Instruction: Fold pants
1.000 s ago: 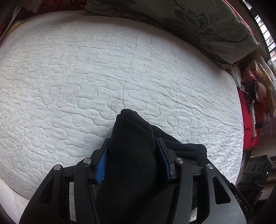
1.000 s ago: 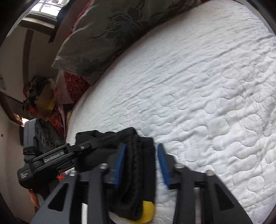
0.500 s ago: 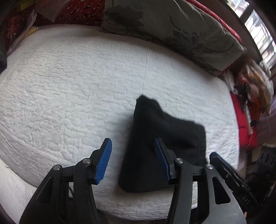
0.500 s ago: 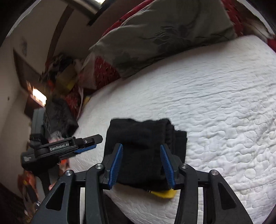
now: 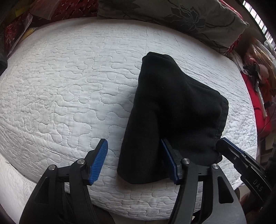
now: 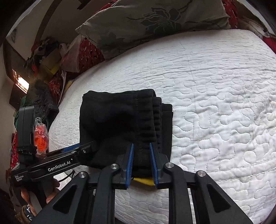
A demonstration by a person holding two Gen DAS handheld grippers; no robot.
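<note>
In the left wrist view, our left gripper hangs spread wide at 6 o'clock, blue pads apart and pinching nothing. The pants, black and folded into a thick bundle, lie on the white quilt just right of centre; the bundle's near edge reaches between the fingers, lying against the right pad and apart from the left one. The bundle's narrow end points to 12 o'clock, its wider end to 4 o'clock. At 4 o'clock our right gripper shows one blue-edged tip at the bundle's lower right corner. A grey flowered pillow lies along the top from 12 to 2 o'clock.

In the right wrist view, the left gripper enters from 9 o'clock with its tip at the bundle's left edge. The pants sit left of centre, near the quilt's front edge, with the ribbed waistband toward 3 o'clock. Our right gripper, at 6 o'clock, is drawn narrow around the waistband's near end; we cannot tell whether the pads press the cloth. A yellow scrap shows between the fingers under the bundle. The pillow lies at 12 o'clock.
</note>
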